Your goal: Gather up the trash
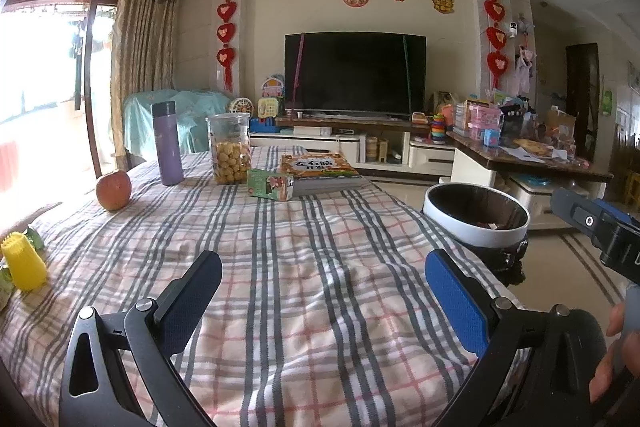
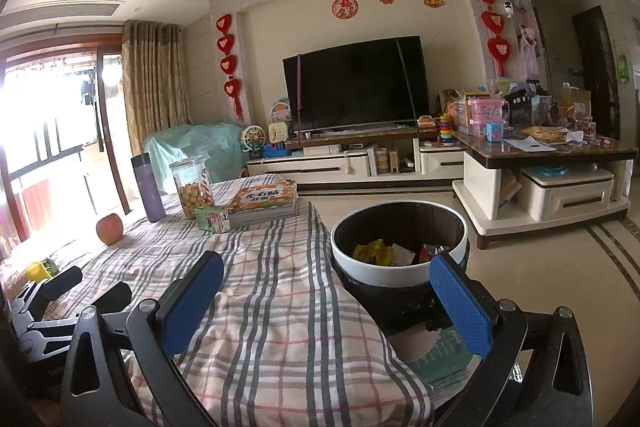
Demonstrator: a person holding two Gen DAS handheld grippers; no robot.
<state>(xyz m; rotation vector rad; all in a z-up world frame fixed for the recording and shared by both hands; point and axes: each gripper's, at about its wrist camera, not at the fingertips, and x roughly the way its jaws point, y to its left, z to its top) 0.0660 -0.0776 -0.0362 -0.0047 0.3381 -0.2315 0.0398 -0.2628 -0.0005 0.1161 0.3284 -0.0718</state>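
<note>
- The tabletop [image 1: 280, 267] wears a plaid cloth: grey and red lines on cream and pale pink.
- The left tongs [image 1: 320, 291] have black arms and blue textured pads; so do the right tongs [image 2: 326, 297].
- The trash bin [image 2: 400, 277] has a white rim and a black liner, with yellow and red wrappers inside.
- At far left, the bottle [image 1: 167, 143] is purple, the apple [image 1: 113, 190] orange-red.
- At near left, the cup [image 1: 23, 261] is yellow.
</note>
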